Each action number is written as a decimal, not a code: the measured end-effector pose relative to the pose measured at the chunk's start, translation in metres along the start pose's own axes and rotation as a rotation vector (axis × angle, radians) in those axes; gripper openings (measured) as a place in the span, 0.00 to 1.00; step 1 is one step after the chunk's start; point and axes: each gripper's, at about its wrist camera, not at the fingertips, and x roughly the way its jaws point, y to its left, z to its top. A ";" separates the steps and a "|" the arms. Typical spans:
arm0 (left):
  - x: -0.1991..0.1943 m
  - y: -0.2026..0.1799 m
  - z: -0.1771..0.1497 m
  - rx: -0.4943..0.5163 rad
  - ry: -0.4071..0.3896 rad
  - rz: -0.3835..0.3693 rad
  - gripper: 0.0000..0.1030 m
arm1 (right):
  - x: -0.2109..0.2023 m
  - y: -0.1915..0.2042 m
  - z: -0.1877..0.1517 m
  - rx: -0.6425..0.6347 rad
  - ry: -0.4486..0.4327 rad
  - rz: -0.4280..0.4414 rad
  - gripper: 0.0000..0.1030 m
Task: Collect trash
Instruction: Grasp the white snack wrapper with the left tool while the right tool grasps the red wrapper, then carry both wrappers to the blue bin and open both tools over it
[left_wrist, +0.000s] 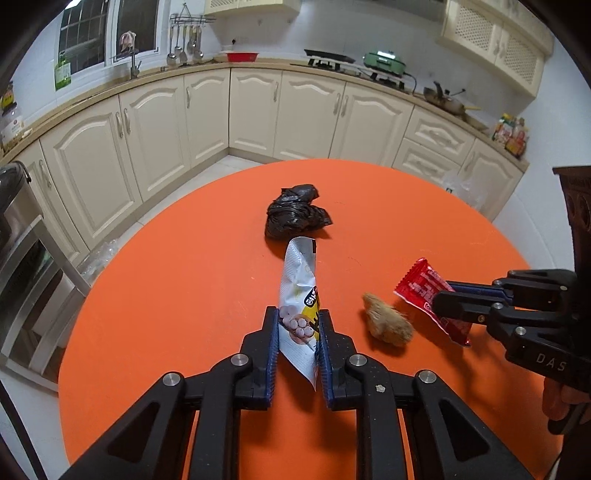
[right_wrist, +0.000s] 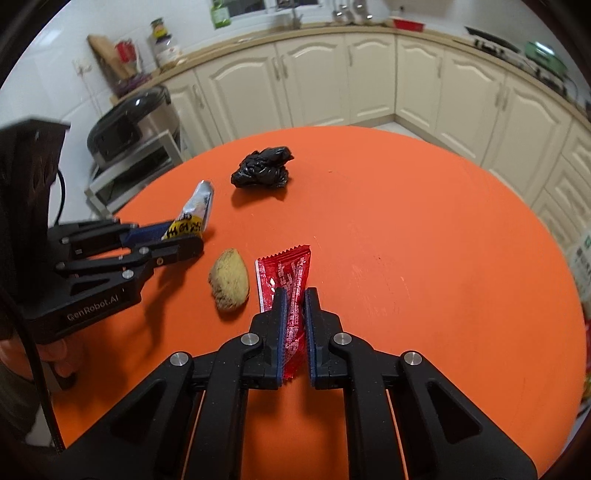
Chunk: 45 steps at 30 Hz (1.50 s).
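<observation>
My left gripper is shut on a silver and yellow snack wrapper, held above the round orange table; it also shows in the right wrist view. My right gripper is shut on a red wrapper, which also shows in the left wrist view. A brown fuzzy lump lies on the table between the two grippers. A crumpled black plastic bag lies farther back on the table; the right wrist view shows it too.
Cream kitchen cabinets curve around behind the table. A metal rack with a cooker stands off the table's left side. A dark wooden piece stands at the right. Plastic bags sit beyond the far right edge.
</observation>
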 end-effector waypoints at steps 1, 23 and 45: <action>-0.004 0.000 -0.003 -0.005 -0.006 -0.005 0.14 | -0.004 0.000 -0.002 0.008 -0.008 -0.002 0.09; -0.180 -0.102 -0.143 0.153 -0.225 -0.132 0.14 | -0.203 -0.010 -0.109 0.219 -0.338 -0.085 0.09; -0.185 -0.240 -0.145 0.418 -0.200 -0.374 0.15 | -0.361 -0.147 -0.283 0.590 -0.537 -0.336 0.09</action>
